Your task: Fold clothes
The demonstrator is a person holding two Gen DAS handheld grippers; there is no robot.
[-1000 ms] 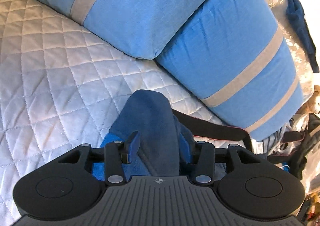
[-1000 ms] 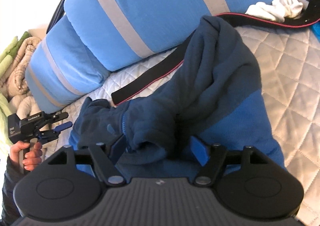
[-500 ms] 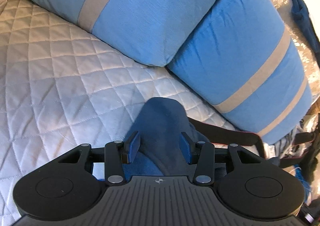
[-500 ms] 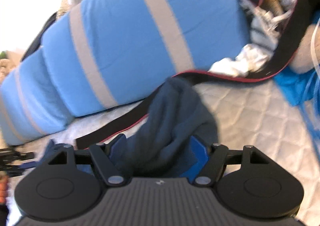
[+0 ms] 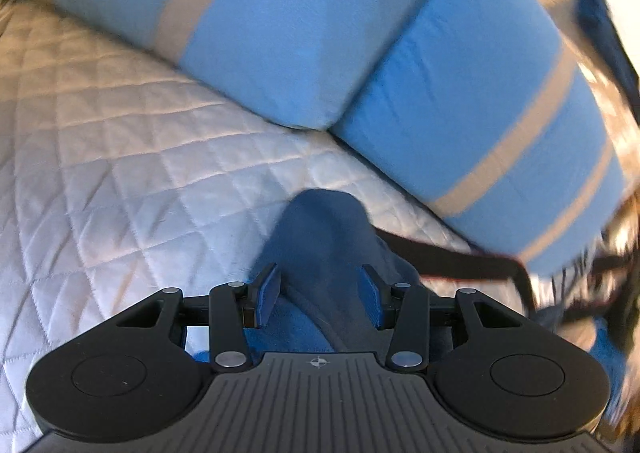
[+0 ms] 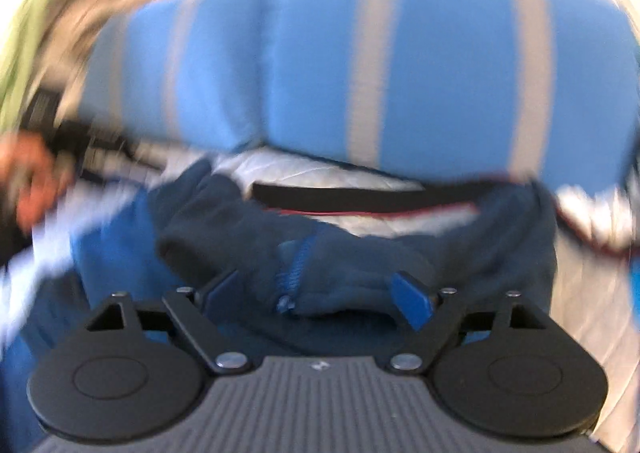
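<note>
Navy fleece jacket point(image 6: 248, 237) with brighter blue panels and a blue zipper point(image 6: 294, 273) lies bunched across the lower middle of the blurred right view, on the white quilted bedcover point(image 5: 120, 173). Right gripper point(image 6: 320, 293) jaws have just been opening and stand wide apart, fleece between them, not pinched. Left gripper point(image 5: 318, 293) is clamped on a raised fold of the jacket at lower centre, below the blue striped cushions point(image 5: 460, 93).

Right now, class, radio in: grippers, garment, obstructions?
Left gripper clamped on blue fleece. Right gripper just opening, fleece loose between its jaws. Black strap lies behind the fleece.
</note>
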